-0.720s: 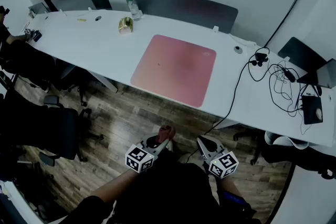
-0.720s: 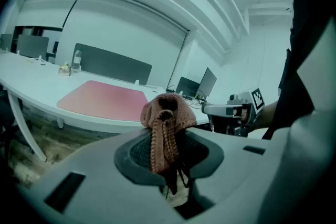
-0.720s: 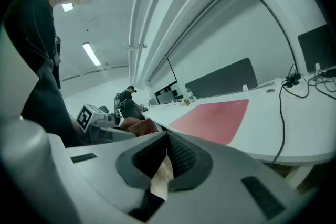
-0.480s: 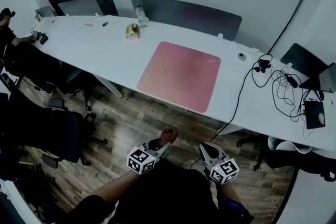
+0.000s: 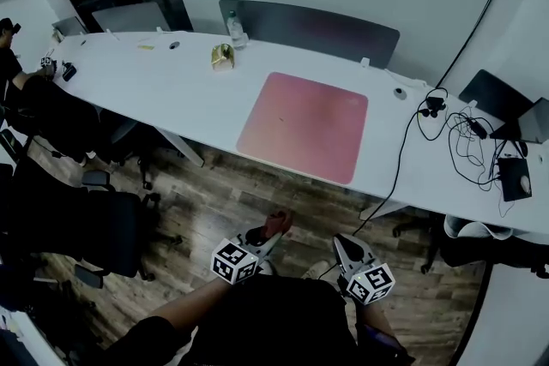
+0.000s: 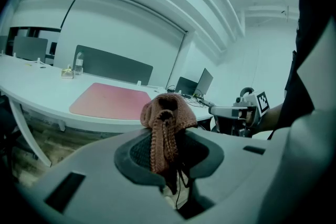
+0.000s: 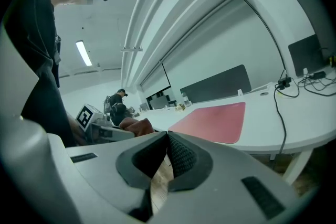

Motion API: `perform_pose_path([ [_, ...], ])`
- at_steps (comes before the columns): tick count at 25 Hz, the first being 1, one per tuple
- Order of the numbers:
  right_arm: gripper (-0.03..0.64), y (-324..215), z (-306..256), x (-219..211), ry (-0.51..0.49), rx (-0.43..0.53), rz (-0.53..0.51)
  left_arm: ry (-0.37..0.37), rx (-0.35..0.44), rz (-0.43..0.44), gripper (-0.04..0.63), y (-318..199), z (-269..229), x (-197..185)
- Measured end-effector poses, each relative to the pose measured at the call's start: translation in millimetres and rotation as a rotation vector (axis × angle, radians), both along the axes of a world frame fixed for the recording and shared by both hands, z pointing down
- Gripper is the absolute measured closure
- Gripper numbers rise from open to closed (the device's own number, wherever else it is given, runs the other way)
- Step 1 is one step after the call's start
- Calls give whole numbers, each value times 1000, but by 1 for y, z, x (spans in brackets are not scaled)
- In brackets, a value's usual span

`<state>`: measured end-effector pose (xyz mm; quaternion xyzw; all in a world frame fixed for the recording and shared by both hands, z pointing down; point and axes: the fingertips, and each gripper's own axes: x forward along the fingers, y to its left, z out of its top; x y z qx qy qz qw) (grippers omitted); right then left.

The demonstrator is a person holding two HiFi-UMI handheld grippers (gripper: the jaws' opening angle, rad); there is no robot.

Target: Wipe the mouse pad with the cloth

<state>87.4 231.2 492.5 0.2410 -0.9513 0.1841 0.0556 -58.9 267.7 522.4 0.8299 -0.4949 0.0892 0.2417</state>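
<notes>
White desk (image 5: 171, 90) carries pink mouse pad (image 5: 302, 126), cables (image 5: 467, 141), perhaps a bottle (image 5: 233, 28).

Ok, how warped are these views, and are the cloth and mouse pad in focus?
Head view: strong fisheye, the table looks bowed, the mouse pad is sharp. Left gripper view: round frame with black corners, the cloth shows crisp knit up close. Right gripper view: same black corners, mouse pad clear.

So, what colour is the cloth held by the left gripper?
Reddish-brown cloth, clearest in the left gripper view.
</notes>
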Motion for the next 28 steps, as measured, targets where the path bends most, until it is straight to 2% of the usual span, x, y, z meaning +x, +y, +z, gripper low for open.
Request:
perform_pose_path([
  [13, 591, 32, 11, -42, 62, -18, 78, 31, 5, 33, 506, 34, 10, -53],
  [20, 591, 36, 8, -65, 72, -14, 81, 36, 13, 16, 506, 43, 11, -78],
  [28, 591, 21, 8, -86, 69, -15, 49, 39, 7, -51, 506, 42, 15, -103],
])
